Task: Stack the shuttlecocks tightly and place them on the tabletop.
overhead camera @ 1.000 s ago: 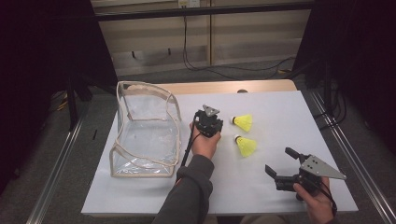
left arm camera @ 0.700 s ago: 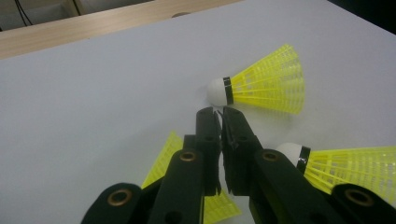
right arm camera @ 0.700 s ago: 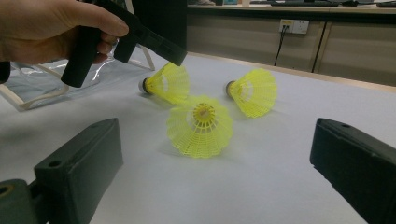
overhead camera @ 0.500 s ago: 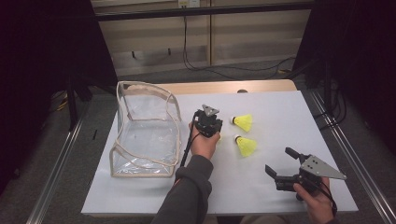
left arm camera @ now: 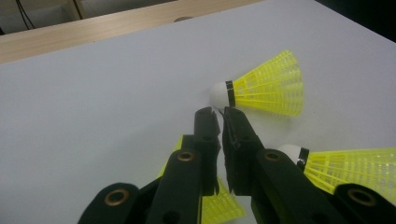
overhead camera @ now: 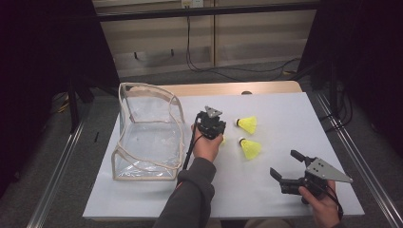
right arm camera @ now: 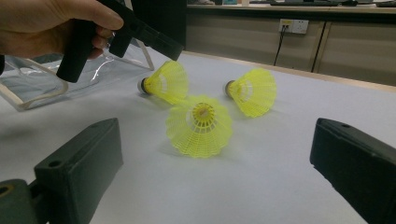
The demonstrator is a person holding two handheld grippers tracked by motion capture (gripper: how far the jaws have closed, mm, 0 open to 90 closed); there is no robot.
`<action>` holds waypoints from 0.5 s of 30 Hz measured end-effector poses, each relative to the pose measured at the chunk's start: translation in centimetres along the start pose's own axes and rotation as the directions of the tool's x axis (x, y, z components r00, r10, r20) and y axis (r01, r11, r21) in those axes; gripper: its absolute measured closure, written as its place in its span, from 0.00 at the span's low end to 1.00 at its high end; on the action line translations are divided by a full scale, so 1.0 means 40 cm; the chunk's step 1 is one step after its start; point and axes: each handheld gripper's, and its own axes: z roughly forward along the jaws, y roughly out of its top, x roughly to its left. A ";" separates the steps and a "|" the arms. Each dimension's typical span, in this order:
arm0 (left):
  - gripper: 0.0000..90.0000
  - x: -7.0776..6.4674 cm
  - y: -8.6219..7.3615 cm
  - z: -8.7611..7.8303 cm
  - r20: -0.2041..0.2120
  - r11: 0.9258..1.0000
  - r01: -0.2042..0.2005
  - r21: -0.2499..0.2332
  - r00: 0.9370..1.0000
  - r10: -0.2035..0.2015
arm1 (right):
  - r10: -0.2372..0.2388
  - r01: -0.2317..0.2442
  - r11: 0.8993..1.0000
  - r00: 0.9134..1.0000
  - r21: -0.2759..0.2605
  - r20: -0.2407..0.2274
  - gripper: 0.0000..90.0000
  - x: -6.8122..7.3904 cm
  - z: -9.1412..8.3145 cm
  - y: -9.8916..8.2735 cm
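Note:
Three yellow shuttlecocks lie on the white table (overhead camera: 285,118). My left gripper (overhead camera: 214,130) (left arm camera: 219,114) points down and is shut on the skirt rim of the left shuttlecock (overhead camera: 222,141) (left arm camera: 224,205) (right arm camera: 163,81), whose cork rests on the table. The far shuttlecock (overhead camera: 248,124) (left arm camera: 271,88) (right arm camera: 252,91) lies just beyond the jaw tips. The near one (overhead camera: 251,148) (left arm camera: 355,170) (right arm camera: 201,126) lies to their right. At the front right my right gripper (overhead camera: 285,164) is held open with nothing between its jaws, and it faces the near shuttlecock from a distance.
A clear plastic pouch (overhead camera: 142,133) (right arm camera: 28,88) with beige trim stands open on the left of the table, close to my left hand. A wooden strip (overhead camera: 228,89) runs along the table's far edge. Metal rails (overhead camera: 361,156) flank both sides.

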 end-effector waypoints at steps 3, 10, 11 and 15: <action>0.93 0.001 0.002 -0.003 -0.001 1.000 -0.001 -0.001 1.000 0.001 | 0.002 -0.002 1.000 1.000 0.000 -0.001 0.02 0.001 0.001 0.000; 0.91 0.001 0.003 -0.007 -0.003 1.000 -0.001 0.000 1.000 0.001 | 0.003 -0.003 1.000 1.000 0.000 -0.002 0.02 0.001 0.000 0.000; 0.90 0.001 0.002 -0.009 0.001 1.000 0.002 -0.001 1.000 -0.002 | -0.001 0.001 1.000 1.000 0.000 0.000 0.02 0.001 0.000 0.000; 0.85 -0.002 0.003 -0.013 0.004 1.000 0.004 -0.002 1.000 -0.004 | 0.004 -0.004 1.000 1.000 0.001 -0.001 0.02 0.001 0.000 0.000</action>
